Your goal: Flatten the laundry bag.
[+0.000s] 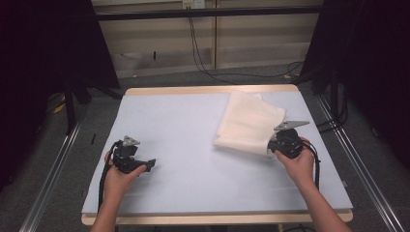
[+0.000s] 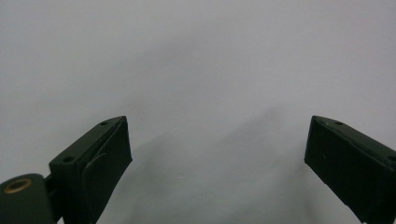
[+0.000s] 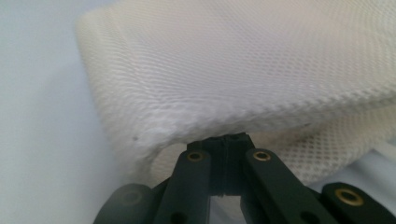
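Cloth (image 3: pixel 243 70): cream mesh, folded, soft rounded edge
Right tool (image 3: pixel 229 140): pinched cloth's edge
Left tool (image 2: pixel 217 149): jaws wide over matte pale counter (image 2: pixel 196 56)

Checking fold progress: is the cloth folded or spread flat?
Folded. The cream mesh cloth lies doubled, layers stacked at its near edge, where the right gripper is shut on it.

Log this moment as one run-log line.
left gripper: open, off the cloth, over bare mat | right gripper: shut on cloth near edge | cloth: folded, on the mat's far right
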